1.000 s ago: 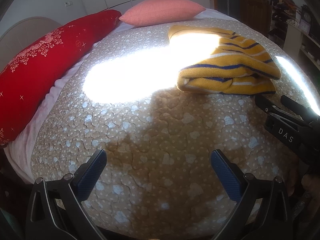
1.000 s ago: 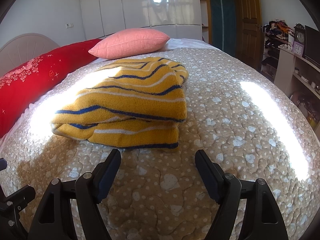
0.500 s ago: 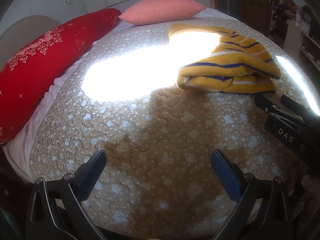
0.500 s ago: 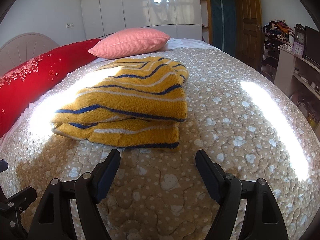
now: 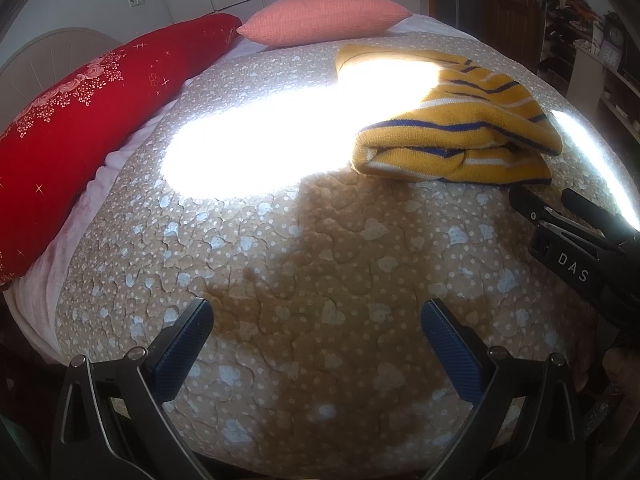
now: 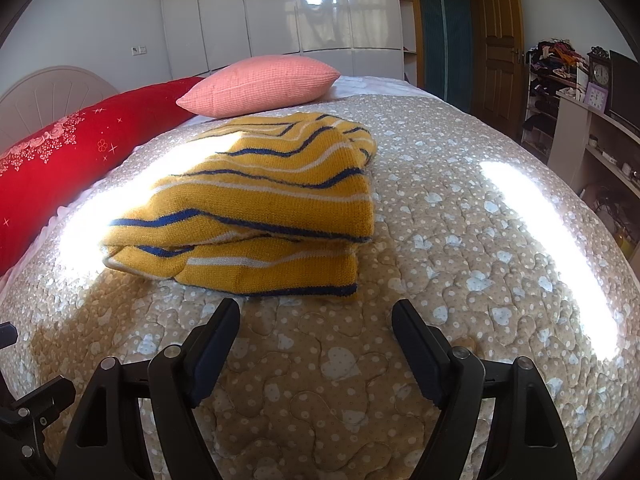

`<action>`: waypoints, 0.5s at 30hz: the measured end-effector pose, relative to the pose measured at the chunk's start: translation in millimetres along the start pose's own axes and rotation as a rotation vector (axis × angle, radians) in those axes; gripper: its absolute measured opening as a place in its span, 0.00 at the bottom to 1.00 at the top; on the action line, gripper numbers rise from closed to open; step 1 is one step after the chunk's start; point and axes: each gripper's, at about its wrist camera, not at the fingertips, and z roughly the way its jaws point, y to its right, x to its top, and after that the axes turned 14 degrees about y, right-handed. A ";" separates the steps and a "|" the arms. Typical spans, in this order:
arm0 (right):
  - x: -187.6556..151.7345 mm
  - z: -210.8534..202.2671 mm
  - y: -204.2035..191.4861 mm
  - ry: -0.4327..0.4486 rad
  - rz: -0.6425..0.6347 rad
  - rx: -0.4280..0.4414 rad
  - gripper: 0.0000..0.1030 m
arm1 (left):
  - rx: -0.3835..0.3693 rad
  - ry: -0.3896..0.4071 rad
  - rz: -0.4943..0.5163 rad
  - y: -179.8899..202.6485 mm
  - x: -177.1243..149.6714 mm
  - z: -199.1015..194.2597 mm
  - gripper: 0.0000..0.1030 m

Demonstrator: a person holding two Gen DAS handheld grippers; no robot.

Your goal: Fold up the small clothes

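Note:
A folded yellow knit sweater (image 6: 260, 208) with blue and white stripes lies on the beige quilted bedspread (image 6: 440, 240). It also shows in the left wrist view (image 5: 452, 136), far right, partly in bright sunlight. My right gripper (image 6: 316, 316) is open and empty, just in front of the sweater's near edge, not touching it. My left gripper (image 5: 316, 320) is open and empty over bare quilt, to the left of the sweater. The right gripper's black body (image 5: 580, 256) shows at the right edge of the left wrist view.
A long red cushion (image 5: 80, 120) lies along the bed's left side, a pink pillow (image 6: 260, 84) at the far end. White wardrobes (image 6: 280, 12) stand behind. A wooden door (image 6: 496, 36) and cluttered shelves (image 6: 560, 92) are to the right.
Both grippers have drawn back very slightly from the sweater. The sweater has not moved and both grippers stay open.

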 end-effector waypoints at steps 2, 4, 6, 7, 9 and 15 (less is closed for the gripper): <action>0.0 -0.1 -0.2 -0.001 -0.001 0.000 0.81 | -0.001 -0.005 -0.001 0.0 -0.9 1.0 1.00; -0.7 0.3 -0.2 -0.002 -0.004 -0.001 0.81 | -0.004 -0.008 -0.004 -0.1 -1.4 1.4 1.00; -1.2 0.0 -0.5 -0.001 -0.005 -0.002 0.81 | -0.004 -0.009 -0.007 -0.1 -1.8 1.2 1.00; -1.4 -0.2 -0.2 -0.001 -0.004 -0.002 0.81 | -0.003 -0.010 -0.006 -0.1 -2.0 1.2 1.00; -1.5 0.0 -0.1 -0.001 -0.003 -0.002 0.81 | -0.001 -0.011 -0.007 -0.6 -2.8 1.7 1.00; -1.4 0.4 0.1 -0.002 -0.002 -0.002 0.82 | -0.005 -0.031 -0.011 -2.0 -7.3 6.9 1.00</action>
